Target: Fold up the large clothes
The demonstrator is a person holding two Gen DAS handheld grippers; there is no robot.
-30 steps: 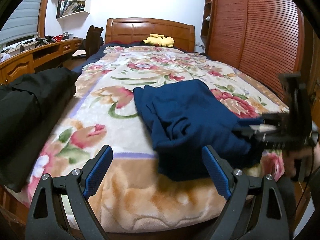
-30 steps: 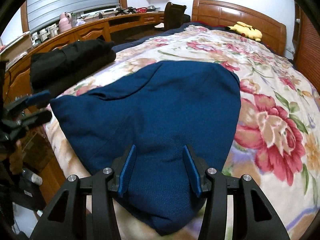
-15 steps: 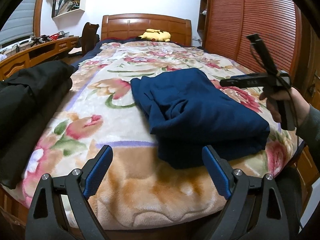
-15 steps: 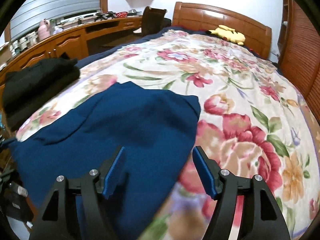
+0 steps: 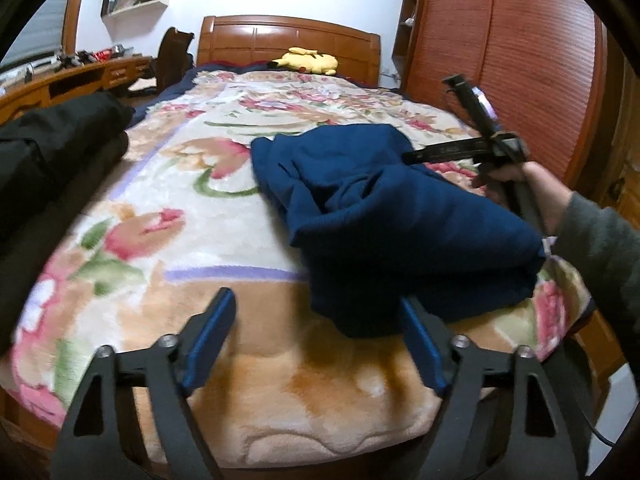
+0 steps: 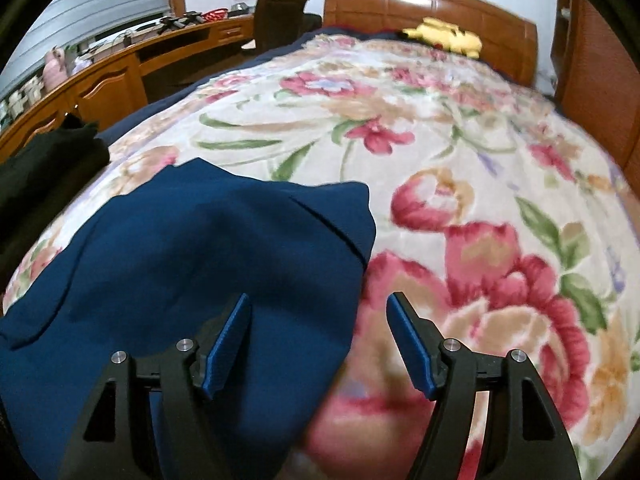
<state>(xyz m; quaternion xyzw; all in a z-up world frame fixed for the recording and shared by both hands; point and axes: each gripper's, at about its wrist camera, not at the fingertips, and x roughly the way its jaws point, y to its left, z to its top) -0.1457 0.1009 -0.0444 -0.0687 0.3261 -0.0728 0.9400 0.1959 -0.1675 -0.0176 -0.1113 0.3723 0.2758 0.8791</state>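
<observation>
Left-wrist view, L to R: black folded garment [image 5: 48, 152] at left edge; left gripper [image 5: 316, 320] bottom centre, blue pads wide apart, nothing held; folded navy-blue knit garment [image 5: 392, 216] centre-right on floral plush blanket [image 5: 160, 208]; right gripper [image 6: 318, 320] w/ fingers spread, empty, over the navy garment's right edge.

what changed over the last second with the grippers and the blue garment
The right gripper opened, let go of the folded navy blue garment and lifted above its right edge. The left gripper stayed open, apart from it. The black clothes did not move.
</observation>
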